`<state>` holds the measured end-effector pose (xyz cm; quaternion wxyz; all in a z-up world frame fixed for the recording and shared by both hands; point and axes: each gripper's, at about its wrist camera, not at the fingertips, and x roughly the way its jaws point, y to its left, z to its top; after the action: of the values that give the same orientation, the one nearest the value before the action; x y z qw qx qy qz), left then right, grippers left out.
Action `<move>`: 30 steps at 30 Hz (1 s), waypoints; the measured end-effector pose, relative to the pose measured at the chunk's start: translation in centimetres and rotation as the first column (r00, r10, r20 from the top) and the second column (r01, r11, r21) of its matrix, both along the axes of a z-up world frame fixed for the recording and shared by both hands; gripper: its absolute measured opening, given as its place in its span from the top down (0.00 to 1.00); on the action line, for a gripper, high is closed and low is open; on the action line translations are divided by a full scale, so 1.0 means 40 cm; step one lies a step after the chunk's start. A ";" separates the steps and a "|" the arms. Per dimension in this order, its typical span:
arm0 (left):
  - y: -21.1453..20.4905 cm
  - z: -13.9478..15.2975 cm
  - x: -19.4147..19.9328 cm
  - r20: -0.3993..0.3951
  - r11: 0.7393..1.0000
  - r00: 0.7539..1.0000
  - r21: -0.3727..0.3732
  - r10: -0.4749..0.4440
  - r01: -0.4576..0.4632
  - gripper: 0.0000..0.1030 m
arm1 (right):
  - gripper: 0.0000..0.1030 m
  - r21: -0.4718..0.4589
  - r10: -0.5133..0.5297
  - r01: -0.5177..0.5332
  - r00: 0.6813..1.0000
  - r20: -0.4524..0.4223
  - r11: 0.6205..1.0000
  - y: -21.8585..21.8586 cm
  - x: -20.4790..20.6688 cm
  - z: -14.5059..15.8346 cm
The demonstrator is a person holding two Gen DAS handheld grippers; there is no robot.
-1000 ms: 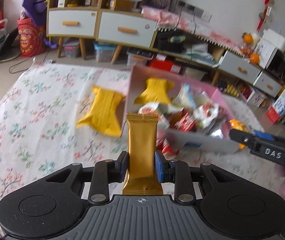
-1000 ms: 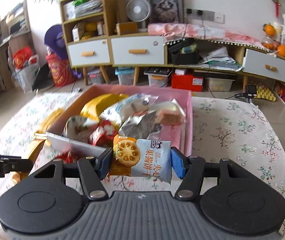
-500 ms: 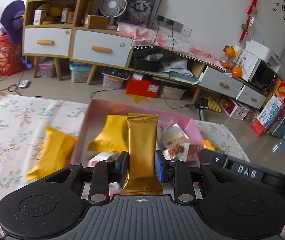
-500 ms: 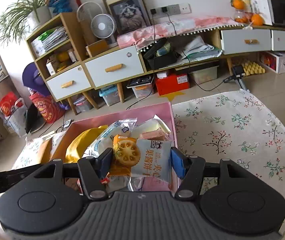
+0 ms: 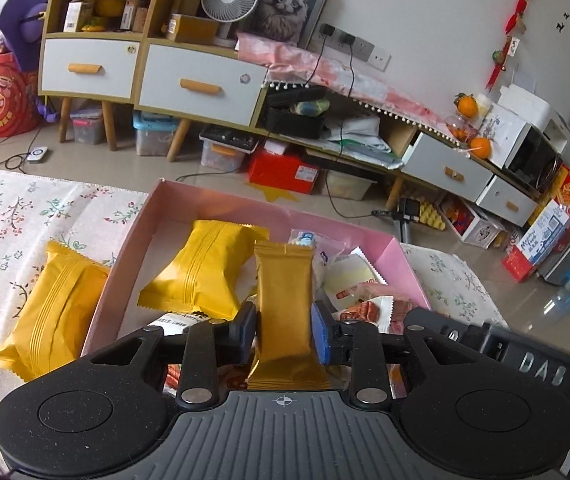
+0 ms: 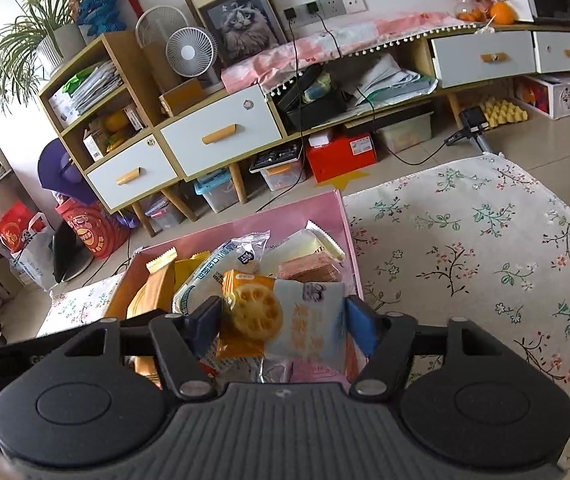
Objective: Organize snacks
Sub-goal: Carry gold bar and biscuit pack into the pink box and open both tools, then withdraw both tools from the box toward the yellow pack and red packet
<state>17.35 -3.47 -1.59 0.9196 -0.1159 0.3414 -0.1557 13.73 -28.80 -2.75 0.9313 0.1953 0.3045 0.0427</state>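
A pink box (image 5: 153, 200) full of snack packets lies on a floral cloth. My left gripper (image 5: 283, 334) hovers over the box's near side. Its jaws are starting to open, with the pads still touching an upright gold bar (image 5: 283, 292). One yellow pouch (image 5: 201, 268) lies inside the box and another yellow pouch (image 5: 53, 312) rests on the cloth left of it. My right gripper (image 6: 283, 320) is above the pink box (image 6: 341, 208), its jaws opening. Loose between its pads is a blurred pale-blue and orange lotus-root biscuit packet (image 6: 285, 312).
The floral cloth (image 6: 465, 260) stretches to the right of the box. Its far edge drops to a tiled floor. Beyond stand a drawer cabinet (image 5: 201, 84), storage bins and a red box (image 5: 285, 172). The right tool's black body (image 5: 525, 360) crosses the left wrist view.
My left gripper has moved right, from over the cloth to over the box, still carrying the gold bar. My right gripper has rolled and its jaws have widened around the biscuit packet.
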 end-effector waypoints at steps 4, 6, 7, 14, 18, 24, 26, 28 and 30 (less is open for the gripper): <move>0.005 0.010 -0.019 0.007 1.000 1.000 0.000 -0.002 0.002 0.46 | 0.22 0.029 -0.017 0.017 1.000 0.000 0.999 -0.008 -0.002 0.006; 0.014 0.021 -0.033 0.015 1.000 1.000 -0.003 -0.001 0.001 0.36 | 0.18 0.032 -0.018 0.017 1.000 0.007 0.999 -0.007 -0.007 0.011; 0.016 0.026 -0.040 0.015 1.000 1.000 0.000 0.000 0.000 0.35 | 0.17 0.028 -0.014 0.013 1.000 0.010 1.000 -0.006 -0.009 0.015; 0.056 0.064 -0.100 0.007 0.999 1.000 0.044 0.004 -0.004 0.20 | 0.07 -0.011 0.008 -0.008 1.000 0.012 1.000 0.001 -0.031 0.038; 0.074 0.074 -0.143 -0.001 0.996 1.000 0.092 0.008 -0.008 0.16 | 0.04 -0.038 0.019 -0.018 1.000 0.010 0.999 0.003 -0.048 0.052; 0.114 0.080 -0.196 -0.059 0.993 0.997 0.107 0.049 -0.043 0.12 | 0.02 -0.089 0.028 -0.028 1.000 0.000 0.996 0.003 -0.077 0.064; 0.131 0.077 -0.217 -0.065 0.993 0.995 0.103 0.070 -0.063 0.12 | 0.01 -0.097 0.028 -0.028 1.000 0.000 0.995 0.006 -0.084 0.068; 0.146 0.067 -0.237 -0.059 0.992 0.995 0.101 0.080 -0.074 0.11 | 0.01 -0.097 0.033 -0.033 0.999 -0.007 0.995 0.009 -0.090 0.068; 0.156 0.061 -0.243 -0.072 0.989 0.993 0.120 0.091 -0.082 0.11 | 0.00 -0.099 0.040 -0.041 0.999 -0.014 0.994 0.014 -0.100 0.067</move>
<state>7.63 2.77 0.85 0.9167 -0.0825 0.3801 -0.0909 9.74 -28.24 -0.09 0.9370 0.1429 0.3156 0.0451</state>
